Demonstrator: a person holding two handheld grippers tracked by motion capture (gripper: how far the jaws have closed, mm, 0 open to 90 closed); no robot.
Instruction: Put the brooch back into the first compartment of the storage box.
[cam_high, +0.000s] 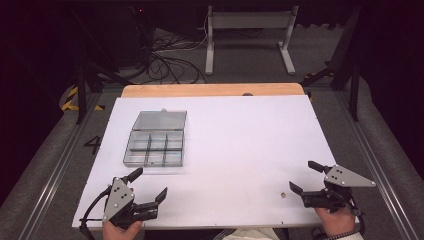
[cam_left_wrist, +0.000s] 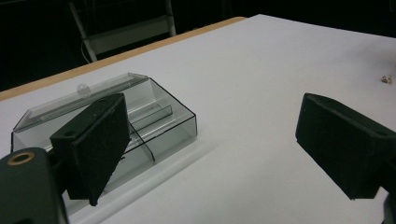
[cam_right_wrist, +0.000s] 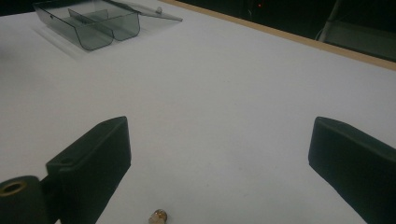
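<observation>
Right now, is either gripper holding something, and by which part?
Nothing is held. The left gripper and the right gripper are both open and empty; the small screw lies free on the table.

Both hands hold their grippers low at the near edge of the table (cam_high: 225, 150), the left gripper (cam_high: 149, 184) and the right gripper (cam_high: 303, 176) with jaws wide apart.

High view looks down from above; both gripper views skim low over the counter (cam_high: 240, 145), sharing the clear box (cam_left_wrist: 140, 116) at ten o'clock.
</observation>
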